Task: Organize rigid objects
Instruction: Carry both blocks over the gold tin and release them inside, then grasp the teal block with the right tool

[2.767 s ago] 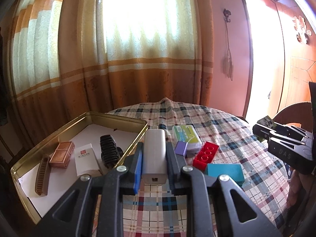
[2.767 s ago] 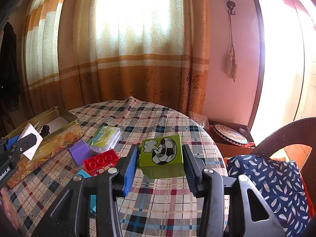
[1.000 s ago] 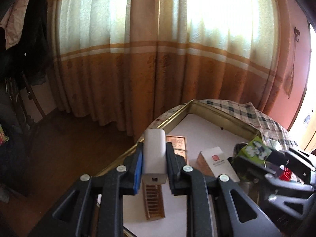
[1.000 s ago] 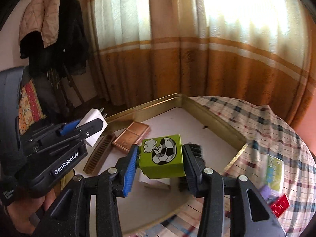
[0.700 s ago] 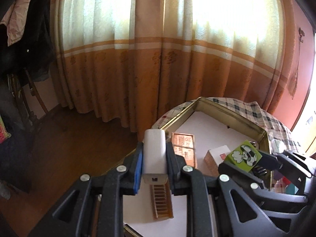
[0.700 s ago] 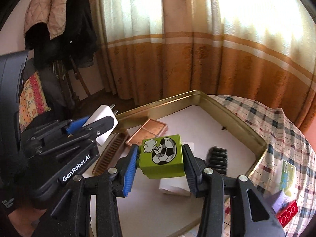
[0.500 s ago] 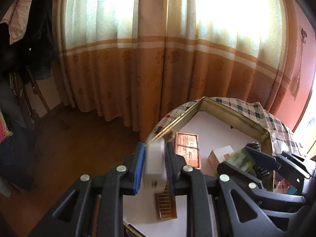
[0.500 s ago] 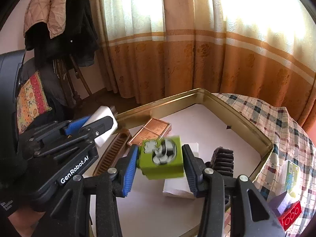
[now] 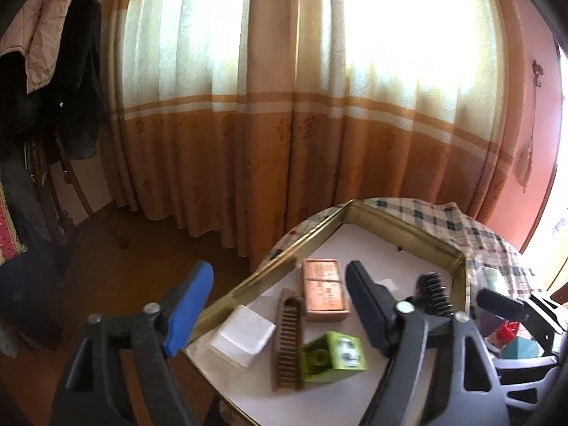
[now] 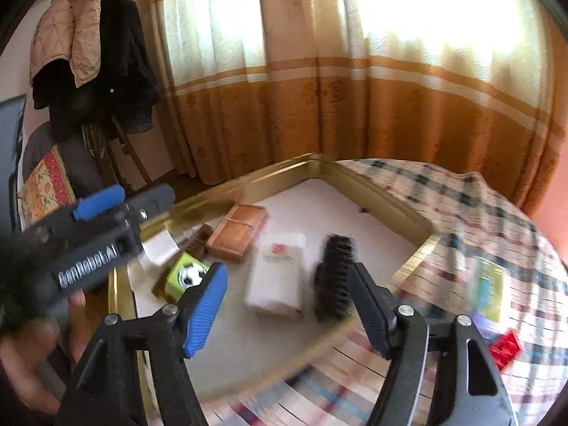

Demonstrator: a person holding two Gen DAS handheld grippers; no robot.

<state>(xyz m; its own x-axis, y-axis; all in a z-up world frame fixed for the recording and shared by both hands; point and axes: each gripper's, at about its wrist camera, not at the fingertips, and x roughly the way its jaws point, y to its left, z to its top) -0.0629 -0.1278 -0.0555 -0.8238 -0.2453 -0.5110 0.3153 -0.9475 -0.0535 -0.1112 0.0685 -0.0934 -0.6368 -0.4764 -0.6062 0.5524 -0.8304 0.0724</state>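
- Opening wide at the near edge of the left wrist view: left gripper (image 9: 278, 305), jaws spreading with nothing pinched between them, blue pad hanging out past the tray's near-left rim over bare floor.
- Opening likewise in the right wrist view: right gripper (image 10: 287, 300), jaws apart and gripping nothing, poised above the tray's near rim.
- Lying loose on the pale liner just beyond the left fingers: white charger (image 9: 243, 333), close against the near-left wall of the gold tray (image 9: 401, 220).
- Resting tipped on its side just right of the brown comb (image 9: 287, 340): green football cube (image 9: 332, 356), touching or nearly touching the comb's teeth.
- Sitting past the comb's far end: copper box (image 9: 325, 293), set a little way in from the left wall.
- Filling the middle of the tray in the right wrist view: white soap packet (image 10: 278, 273), with the black brush (image 10: 335, 277) just beside it toward the right rim.
- Remaining bare: liner across the far corner of the tray, plus a strip along the near edge.
- Waiting outside the tray on the plaid tablecloth (image 10: 461, 206): red brick (image 10: 506, 349) and a green-labelled case (image 10: 490, 291), both blurred.
- Closing the scene behind the table: orange-banded curtain (image 9: 284, 106), coats on a stand at far left.
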